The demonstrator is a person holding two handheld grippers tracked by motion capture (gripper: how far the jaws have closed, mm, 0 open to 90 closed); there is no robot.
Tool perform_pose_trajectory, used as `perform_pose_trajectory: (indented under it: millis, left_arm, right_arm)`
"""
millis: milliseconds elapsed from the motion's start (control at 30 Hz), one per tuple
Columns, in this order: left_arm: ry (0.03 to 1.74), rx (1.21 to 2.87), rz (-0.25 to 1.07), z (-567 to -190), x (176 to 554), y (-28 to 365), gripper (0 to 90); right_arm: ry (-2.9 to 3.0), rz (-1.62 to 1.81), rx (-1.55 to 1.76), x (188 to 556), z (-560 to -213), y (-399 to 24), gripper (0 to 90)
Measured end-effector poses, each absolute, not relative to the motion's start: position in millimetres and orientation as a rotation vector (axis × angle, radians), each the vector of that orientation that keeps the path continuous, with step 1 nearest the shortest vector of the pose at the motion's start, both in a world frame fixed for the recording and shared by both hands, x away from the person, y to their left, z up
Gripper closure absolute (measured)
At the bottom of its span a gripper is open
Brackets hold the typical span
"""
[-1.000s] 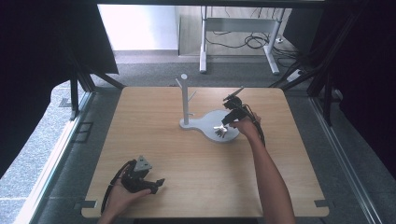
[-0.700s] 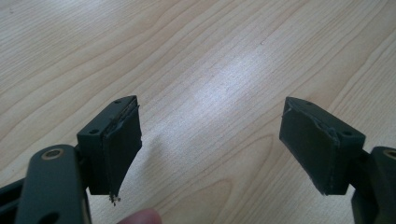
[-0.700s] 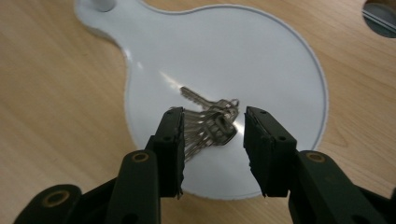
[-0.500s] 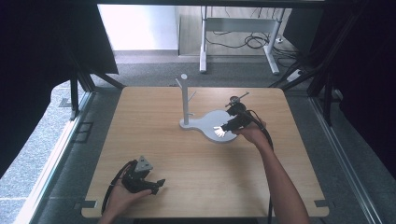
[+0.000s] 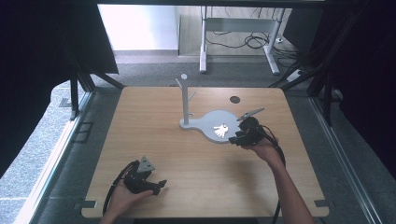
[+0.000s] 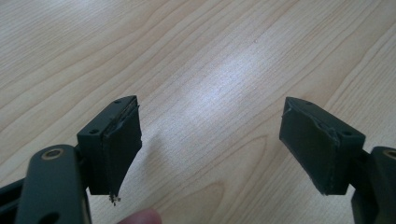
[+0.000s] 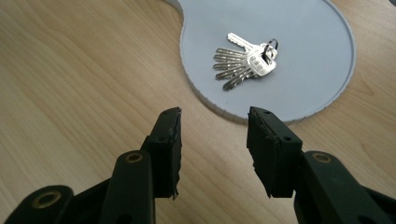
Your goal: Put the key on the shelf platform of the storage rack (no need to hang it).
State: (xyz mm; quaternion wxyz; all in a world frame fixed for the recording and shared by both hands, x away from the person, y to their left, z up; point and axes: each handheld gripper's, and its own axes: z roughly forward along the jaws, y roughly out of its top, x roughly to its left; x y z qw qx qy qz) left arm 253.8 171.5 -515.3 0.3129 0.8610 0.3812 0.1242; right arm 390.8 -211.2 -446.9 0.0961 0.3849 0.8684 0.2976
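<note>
High view, table: my wooden table (image 5: 154,135) runs wide and mostly bare, both my forearms coming in from the near edge.
Stand: grey key stand (image 5: 186,100) with a round tray base (image 5: 211,122), set past the middle and over to my right.
Left tool: my left tool (image 5: 156,185) lies low on the near left of the table, jaws spread wide over bare wood, gripping nothing; it's parked where it was a second ago.
Right tool: my right tool (image 7: 212,140) is released, jaws half apart with nothing between them; they've just been opening, and since the earlier frame I've drawn it back off the tray to the near right rim.
Keys: the bunch of keys (image 7: 245,60) lies fanned flat on the tray, well ahead of my right jaws, untouched.
Handling, my read: light, hard metal, slick, and floppy on the ring (image 7: 272,45), so the blades will swing.
Where to grip: I'd pinch the stacked heads beside the ring, not a single blade.
</note>
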Motion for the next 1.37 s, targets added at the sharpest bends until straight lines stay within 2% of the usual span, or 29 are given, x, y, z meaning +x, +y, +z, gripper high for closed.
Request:
perform_pose_trajectory:
  millis: [767, 933, 1367]
  left_arm:
    - [1.003, 2.279, 0.325, -517.6, 254.7, 167.9, 21.2]
    - [1.002, 2.289, 0.325, -518.4, 255.0, 166.5, 21.2]
    - [0.994, 2.281, 0.325, -517.1, 254.6, 166.1, 21.2]
  right_arm:
    - [2.503, 0.988, 1.186, 307.1, -498.9, -267.1, 54.4]
    - [2.51, 0.97, 1.22, 307.0, -508.8, -269.4, 54.3]
    - [2.484, 0.976, 1.208, 305.7, -509.3, -268.9, 53.0]
